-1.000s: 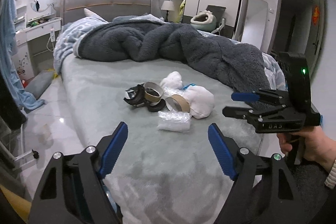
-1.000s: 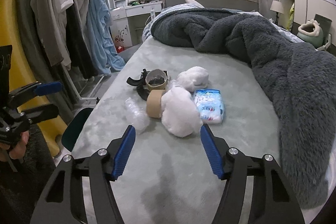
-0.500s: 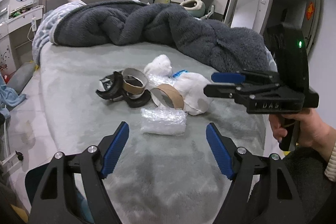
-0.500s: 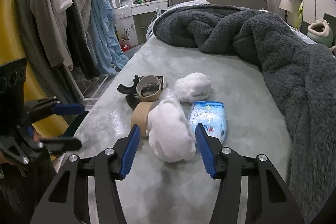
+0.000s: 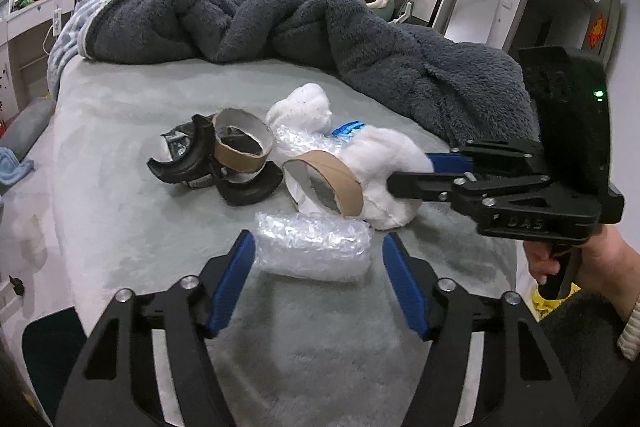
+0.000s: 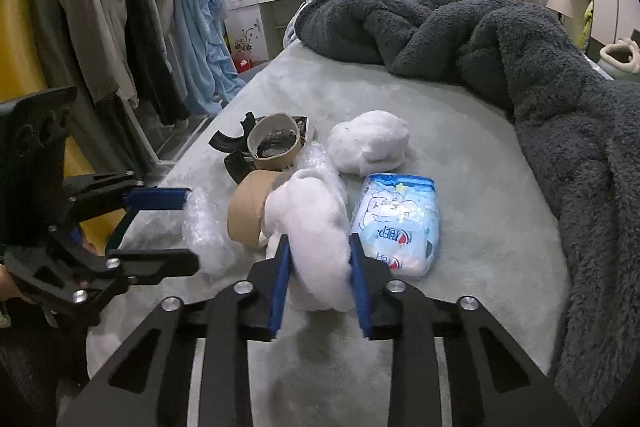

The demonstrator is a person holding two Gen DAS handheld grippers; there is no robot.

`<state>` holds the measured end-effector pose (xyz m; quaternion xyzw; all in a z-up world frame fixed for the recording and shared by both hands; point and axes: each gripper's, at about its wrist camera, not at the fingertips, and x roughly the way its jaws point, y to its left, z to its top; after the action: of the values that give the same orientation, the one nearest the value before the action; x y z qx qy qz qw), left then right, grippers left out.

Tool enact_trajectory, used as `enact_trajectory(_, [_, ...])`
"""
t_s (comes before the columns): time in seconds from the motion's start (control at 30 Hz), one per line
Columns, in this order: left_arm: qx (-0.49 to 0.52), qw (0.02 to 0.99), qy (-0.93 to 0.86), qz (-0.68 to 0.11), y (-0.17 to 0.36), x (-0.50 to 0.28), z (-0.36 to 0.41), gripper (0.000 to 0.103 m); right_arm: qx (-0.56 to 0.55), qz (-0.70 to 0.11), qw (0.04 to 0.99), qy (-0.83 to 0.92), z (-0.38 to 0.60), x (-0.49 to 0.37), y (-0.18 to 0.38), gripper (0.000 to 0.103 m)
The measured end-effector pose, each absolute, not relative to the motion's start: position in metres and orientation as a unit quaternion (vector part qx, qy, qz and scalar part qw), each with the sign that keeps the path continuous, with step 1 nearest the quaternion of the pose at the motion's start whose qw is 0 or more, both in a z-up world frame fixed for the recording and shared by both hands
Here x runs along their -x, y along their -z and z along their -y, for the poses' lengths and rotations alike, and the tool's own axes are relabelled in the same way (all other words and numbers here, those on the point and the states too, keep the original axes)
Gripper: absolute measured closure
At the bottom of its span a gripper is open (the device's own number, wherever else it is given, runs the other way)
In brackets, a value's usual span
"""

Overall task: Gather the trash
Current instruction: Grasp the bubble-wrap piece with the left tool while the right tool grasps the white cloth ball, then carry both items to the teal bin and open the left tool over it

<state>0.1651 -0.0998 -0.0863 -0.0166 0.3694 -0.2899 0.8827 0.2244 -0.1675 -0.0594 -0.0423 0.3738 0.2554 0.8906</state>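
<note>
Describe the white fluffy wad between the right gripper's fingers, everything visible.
The white fluffy wad looks like soft cotton stuffing, lumpy and elongated. It lies on the grey-green bedspread, squeezed on both sides by the right gripper. A brown cardboard tape ring leans against its left side; a blue-and-white tissue pack lies at its right, and crinkled clear plastic sits behind.

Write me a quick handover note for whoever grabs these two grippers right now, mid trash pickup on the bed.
Right gripper: fingers pressed on either side of the white fluffy wad, which rests on the bed, not lifted.
Left gripper: open, straddling the bubble wrap bundle, not touching it.
Lying on the bed: two cardboard tape cores, black curved plastic pieces, a second white wad, a blue-and-white tissue pack.
Done: nothing collected.
Left: lift the wad, close on the bubble wrap, then clear the rest. No bin is identifiable.
</note>
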Motion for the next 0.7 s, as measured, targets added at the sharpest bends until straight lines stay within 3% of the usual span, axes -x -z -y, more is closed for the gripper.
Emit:
enact_trajectory(0.3, [0.021, 0.879, 0.287, -0.38, 0.087, -0.17, 0.103, 0.045, 0.041, -0.346, 0.91, -0.225, 0.177, -0.219, 0.035, 0.078])
enact_trajectory(0.7, [0.043, 0.895, 0.26, -0.36, 0.071, -0.161, 0.061, 0.045, 0.224, -0.325, 0.903, -0.17, 0.112, -0.214, 0.021, 0.078])
